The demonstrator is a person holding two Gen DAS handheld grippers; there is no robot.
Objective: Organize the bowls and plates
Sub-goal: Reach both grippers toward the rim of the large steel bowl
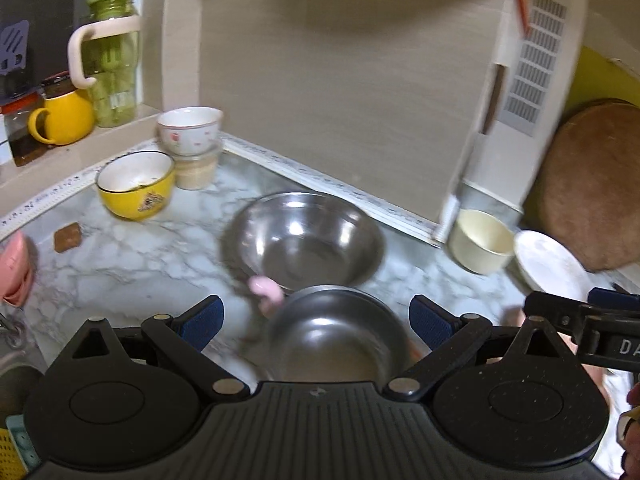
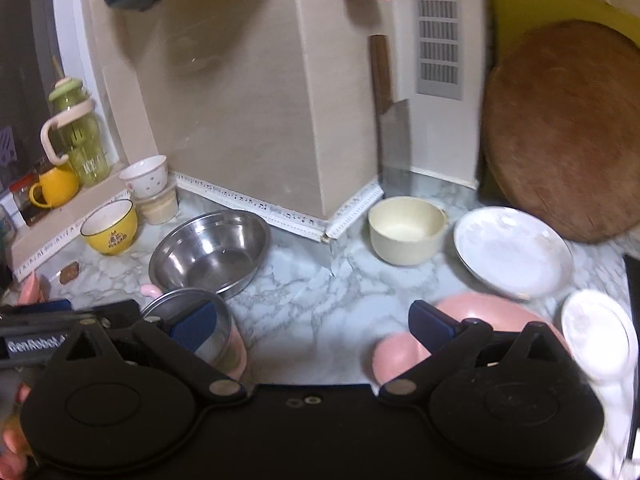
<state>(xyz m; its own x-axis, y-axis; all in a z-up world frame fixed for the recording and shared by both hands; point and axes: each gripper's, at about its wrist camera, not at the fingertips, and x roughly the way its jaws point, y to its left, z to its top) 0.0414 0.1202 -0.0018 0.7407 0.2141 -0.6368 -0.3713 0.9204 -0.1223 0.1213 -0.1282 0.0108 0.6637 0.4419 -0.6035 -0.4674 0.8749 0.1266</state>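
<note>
While both tongs hover low over the marble-patterned worktop, we see the left tongs spread wide, their blue-padded fingers either side of a small steel bowl without touching it. This bowl has a pink outer shell and sits just in front of a larger steel bowl, nearly touching its rim. The right tongs are wide too, holding nothing, with bare worktop between the fingers and a pink plate behind the right finger.

We count two steel bowls, shiny and round. Three ceramic-looking bowls stand further back: a yellow bowl with a printed emblem, a white bowl with small red marks stacked on a clear tub, and a cream bowl by the wall corner. Two white plates lie to the right, one large and shallow, one smaller. A round wooden board leans upright behind them.
</note>
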